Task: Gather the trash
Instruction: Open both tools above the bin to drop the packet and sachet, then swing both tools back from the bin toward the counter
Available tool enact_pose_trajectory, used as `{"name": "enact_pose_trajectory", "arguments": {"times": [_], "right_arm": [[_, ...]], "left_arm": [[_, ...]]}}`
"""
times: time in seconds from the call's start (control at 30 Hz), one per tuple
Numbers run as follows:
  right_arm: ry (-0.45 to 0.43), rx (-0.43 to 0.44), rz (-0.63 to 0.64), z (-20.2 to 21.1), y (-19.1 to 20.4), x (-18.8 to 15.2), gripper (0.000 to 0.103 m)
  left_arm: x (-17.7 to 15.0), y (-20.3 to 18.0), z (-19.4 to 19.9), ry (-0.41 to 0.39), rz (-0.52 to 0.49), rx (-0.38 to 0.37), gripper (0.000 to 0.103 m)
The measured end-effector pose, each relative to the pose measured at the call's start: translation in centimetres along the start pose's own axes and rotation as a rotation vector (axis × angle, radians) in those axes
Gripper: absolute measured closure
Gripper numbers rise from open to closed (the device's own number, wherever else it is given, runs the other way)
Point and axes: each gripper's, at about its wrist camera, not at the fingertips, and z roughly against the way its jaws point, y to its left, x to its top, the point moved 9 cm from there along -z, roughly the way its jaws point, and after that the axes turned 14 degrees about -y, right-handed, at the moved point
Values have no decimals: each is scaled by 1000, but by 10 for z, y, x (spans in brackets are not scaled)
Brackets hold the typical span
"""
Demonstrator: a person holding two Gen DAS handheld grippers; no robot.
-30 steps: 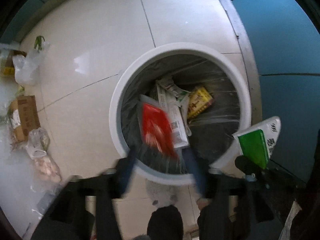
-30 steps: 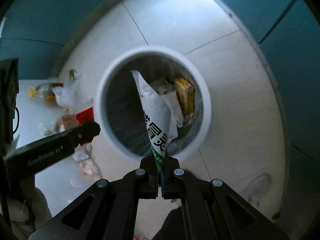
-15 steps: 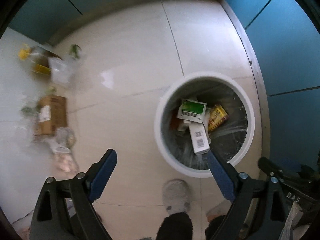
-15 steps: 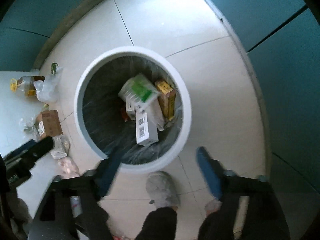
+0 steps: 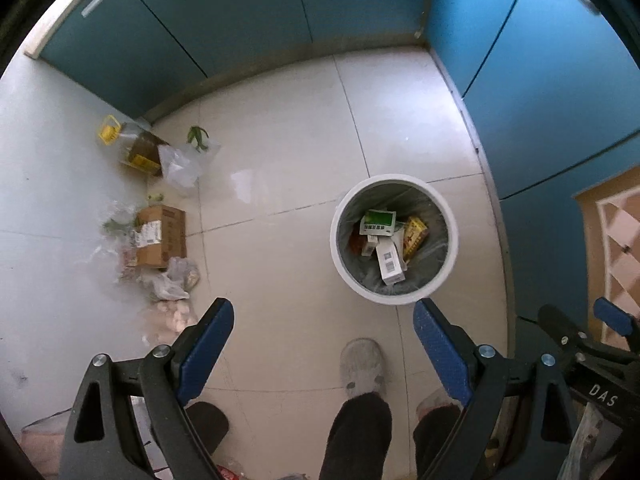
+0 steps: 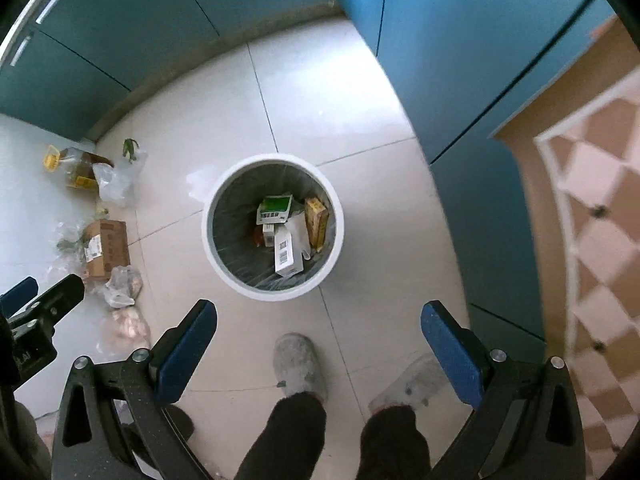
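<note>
A white round trash bin (image 5: 343,264) (image 6: 335,248) with a dark liner stands on the tiled floor. It holds a green-and-white packet (image 5: 377,222) (image 6: 274,208), a white box (image 5: 389,261) (image 6: 287,256), a yellow box (image 5: 415,236) (image 6: 317,222) and a bit of red wrapper (image 5: 355,243). My left gripper (image 5: 323,338) is open and empty, high above the floor near the bin. My right gripper (image 6: 319,334) is open and empty too, high above the bin's near side. Loose trash lies on the floor to the left: a cardboard box (image 5: 160,235) (image 6: 106,247), plastic bags (image 5: 180,166) (image 6: 116,182) and an oil bottle (image 5: 134,148) (image 6: 74,168).
Teal cabinets (image 5: 240,20) (image 6: 460,60) line the back and right side. The person's slippered feet (image 5: 362,364) (image 6: 300,362) stand just before the bin. More crumpled bags (image 5: 172,280) (image 6: 122,284) and pinkish scraps (image 5: 174,316) lie by the cardboard box.
Both grippers opened and let go of the red wrapper and the green-and-white packet, which now lie in the bin. Both grippers have risen well above the floor.
</note>
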Motion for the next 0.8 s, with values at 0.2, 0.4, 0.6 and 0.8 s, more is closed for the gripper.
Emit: {"name": "enact_pose_trajectory", "arguments": {"times": [0.2,0.4,0.6,0.8], "right_arm": [[-69,0,-9,98,-7,8,0],[-136,30,-2,205,-7,18,0],[-190,71,16,297,3,23,0],[-218,129,13,358,10,17,0]], "left_arm": [[4,1,83,-36,-8,-18,11],[11,11,156,-90,10,-31,11],[18,20,222,-155,26,-52,11],[18,17,273,-194,-26,-3,11]]}}
